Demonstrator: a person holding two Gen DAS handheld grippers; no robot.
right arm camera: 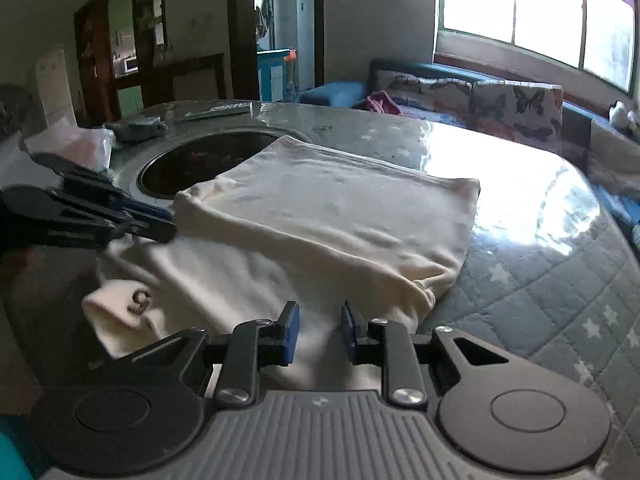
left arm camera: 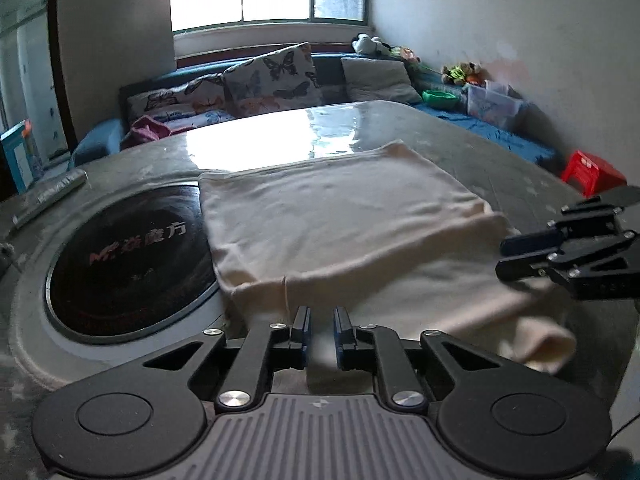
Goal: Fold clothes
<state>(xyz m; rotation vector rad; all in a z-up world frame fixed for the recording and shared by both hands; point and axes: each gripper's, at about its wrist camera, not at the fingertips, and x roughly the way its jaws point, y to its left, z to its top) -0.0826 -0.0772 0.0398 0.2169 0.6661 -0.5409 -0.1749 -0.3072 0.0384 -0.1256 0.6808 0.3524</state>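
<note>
A cream garment (left arm camera: 344, 216) lies folded on the surface (left arm camera: 520, 168), its left edge over a round black hob (left arm camera: 128, 260) with pale lettering. Its sleeve (right arm camera: 120, 312) shows "5". Both tongs – left (left arm camera: 320, 330), right (right arm camera: 318, 330) – stand slightly apart over the near hem, gripping nothing.

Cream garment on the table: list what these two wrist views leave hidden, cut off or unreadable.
- Cream garment: its near edge is hidden behind the left gripper in the left wrist view, and behind the right gripper in the right wrist view.
- Whether either gripper pinches cloth: blurred at the pads.
- Round black hob: partly covered by the garment.
- Dark mark on the rolled end: unreadable.
</note>
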